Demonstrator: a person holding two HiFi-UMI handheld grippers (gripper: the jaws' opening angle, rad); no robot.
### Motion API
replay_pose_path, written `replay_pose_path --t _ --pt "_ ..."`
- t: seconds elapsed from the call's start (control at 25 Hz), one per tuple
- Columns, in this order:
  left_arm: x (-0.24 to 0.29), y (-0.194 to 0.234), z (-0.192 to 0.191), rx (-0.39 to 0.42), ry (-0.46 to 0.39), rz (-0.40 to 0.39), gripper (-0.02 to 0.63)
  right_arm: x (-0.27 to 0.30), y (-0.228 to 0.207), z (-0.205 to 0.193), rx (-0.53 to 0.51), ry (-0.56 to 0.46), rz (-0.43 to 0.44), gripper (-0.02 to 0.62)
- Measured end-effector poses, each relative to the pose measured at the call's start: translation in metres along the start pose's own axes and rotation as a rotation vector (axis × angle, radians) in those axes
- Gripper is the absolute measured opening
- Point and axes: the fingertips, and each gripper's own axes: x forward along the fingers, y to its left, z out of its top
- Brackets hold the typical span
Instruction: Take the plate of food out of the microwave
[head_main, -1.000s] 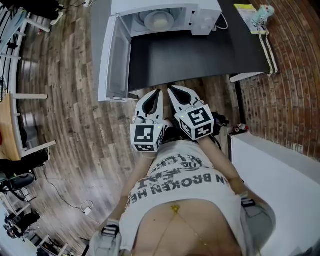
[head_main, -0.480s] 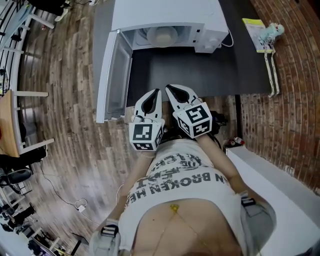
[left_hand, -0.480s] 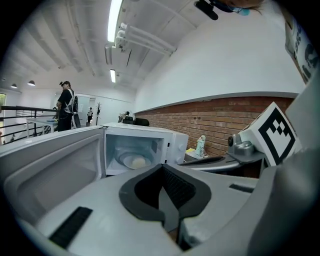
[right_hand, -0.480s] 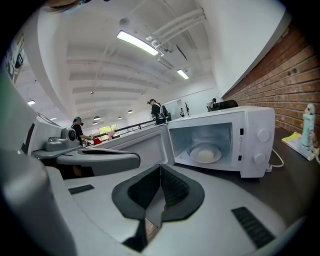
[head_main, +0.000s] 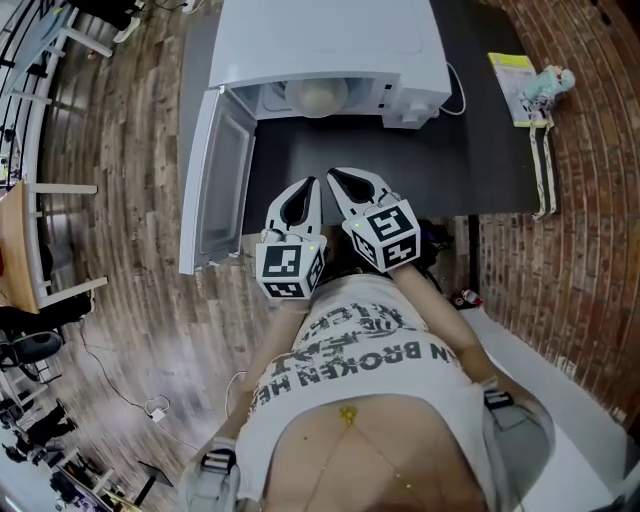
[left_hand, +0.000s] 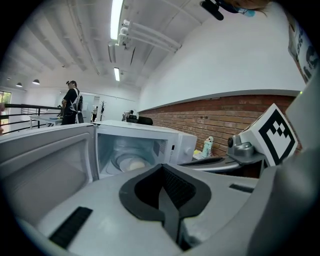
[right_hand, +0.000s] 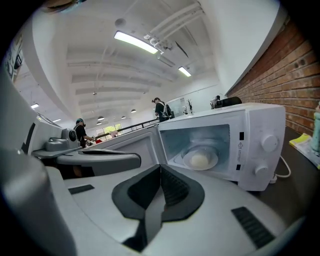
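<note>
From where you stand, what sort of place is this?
Probably a loft-style lab or workspace, not a home kitchen: a brick wall, a wood-plank floor, long strip lights on a high white ceiling, and a microwave standing open on a plain dark table.

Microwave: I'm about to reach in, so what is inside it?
With the door open, the microwave holds a round plate carrying a pale, rounded mound of food. The plate's underside and whatever lies beneath the mound are covered; the food's kind cannot be told.

The left hand-held gripper (head_main: 306, 192) and right hand-held gripper (head_main: 347, 182) sit side by side, pointing forward, jaws pressed together, empty.
</note>
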Motion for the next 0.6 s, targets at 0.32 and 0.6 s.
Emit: replay_pose_path --t 0.32,0.6 --pt "0.028 -0.002 0.001 -0.015 0.0 0.032 0.006 0.011 -0.032 -0.001 0.001 0.025 0.014 0.01" --pt "0.04 0.022 0.008 -0.013 0.009 0.028 0.006 0.032 -0.037 0.007 0.019 0.035 -0.001 0.009"
